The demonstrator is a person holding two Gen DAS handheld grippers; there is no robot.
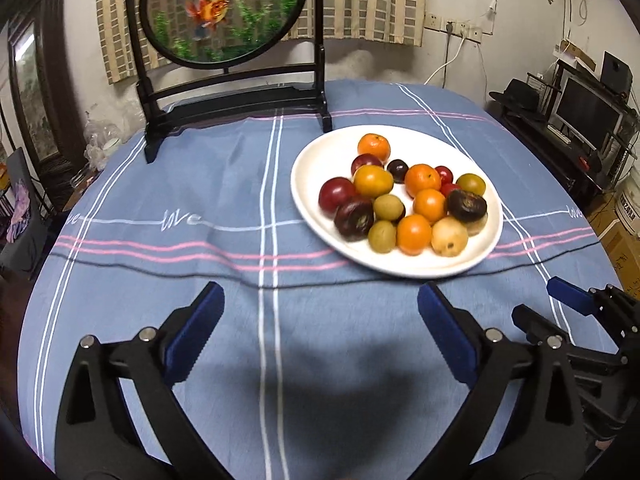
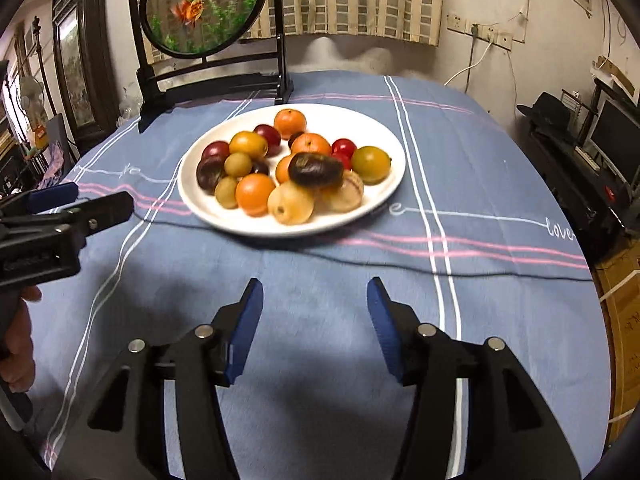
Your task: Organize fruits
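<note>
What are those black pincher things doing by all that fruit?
A person holds two grippers over a blue tablecloth. The left gripper and the right gripper both have open jaws with nothing in them. In front sits a white plate piled with small fruits, orange, red, green and dark purple. None has been picked up yet.

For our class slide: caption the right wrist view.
Open right gripper faces a white plate heaped with mixed fruit.

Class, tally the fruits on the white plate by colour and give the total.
Orange: 4
Red: 4
Dark purple: 4, one half hidden
Olive green: 3
Pale beige: 2
Yellow: 1
Total: 18
</note>
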